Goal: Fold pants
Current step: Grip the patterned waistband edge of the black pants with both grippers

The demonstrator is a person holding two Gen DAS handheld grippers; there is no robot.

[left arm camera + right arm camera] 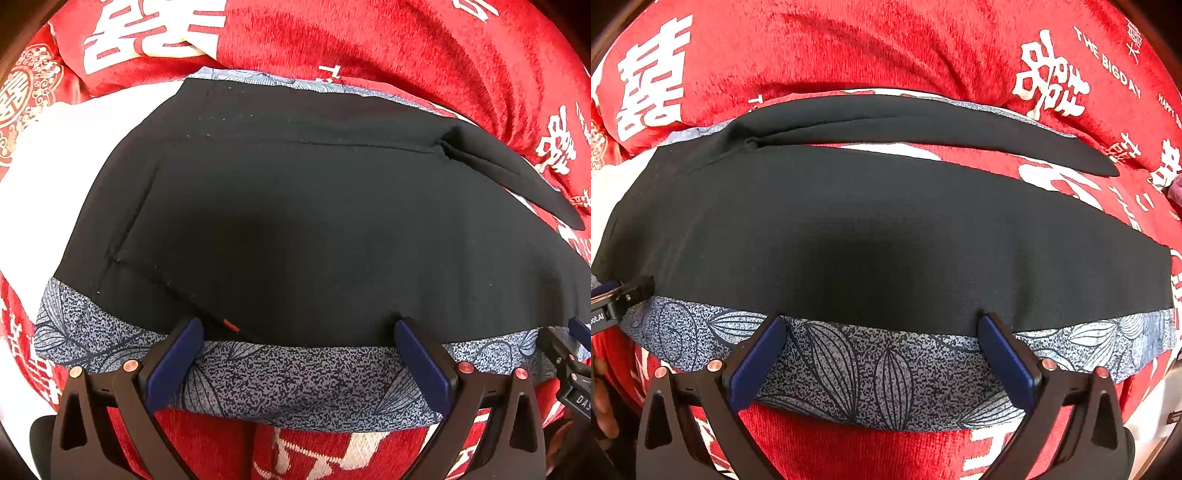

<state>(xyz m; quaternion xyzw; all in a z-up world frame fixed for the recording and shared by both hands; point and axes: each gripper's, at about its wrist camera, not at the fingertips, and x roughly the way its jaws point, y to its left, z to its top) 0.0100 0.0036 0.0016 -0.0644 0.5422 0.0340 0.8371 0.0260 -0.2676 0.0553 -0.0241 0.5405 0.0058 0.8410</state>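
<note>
In the left wrist view, the black pants (295, 221) lie spread flat on a blue leaf-patterned cloth (295, 384), which itself rests on a red blanket with white characters (406, 48). The left gripper (299, 336) sits at the pants' near edge with its blue fingers (173, 365) apart, clamped on nothing. Seams and a pocket outline show at the left, so this is likely the waist end. The fabric looks thin, soft and limp; it will probably sag and crease when lifted, so a pinch on the hemmed edge seems wise.

In the right wrist view, the pants (886, 229) stretch across, with one leg (923, 125) splayed away behind. The right gripper (882, 328) hovers at the near edge, fingers (1008, 362) likewise apart and empty. The light cloth may slide over the patterned layer beneath, so both edges likely need gripping together.
</note>
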